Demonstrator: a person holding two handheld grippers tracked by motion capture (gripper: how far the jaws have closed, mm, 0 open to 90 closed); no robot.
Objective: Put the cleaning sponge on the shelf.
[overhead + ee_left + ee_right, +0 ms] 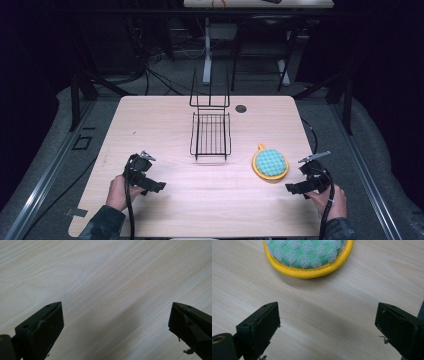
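Pad (pixel 270 163) lies flat on counter (pixel 165 125), right of wire rack (pixel 210 135), near your right gripper (pixel 295 189). Right jaws apart, nothing between them; in right gripper view pad (pixel 308 255) sits just ahead of jaws, not touching. Your left gripper (pixel 152 186) low over bare counter at left, well apart from pad; jaws apart, empty.

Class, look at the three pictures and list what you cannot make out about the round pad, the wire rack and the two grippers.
- Round pad: right gripper view, far side cut off by the top edge.
- Pad's loop: high view, too small to tell its make.
- Wire rack: high view, thin bars, its far upright blends into the dark floor.
- Left gripper and right gripper: jaw bases cut off by the bottom edge.
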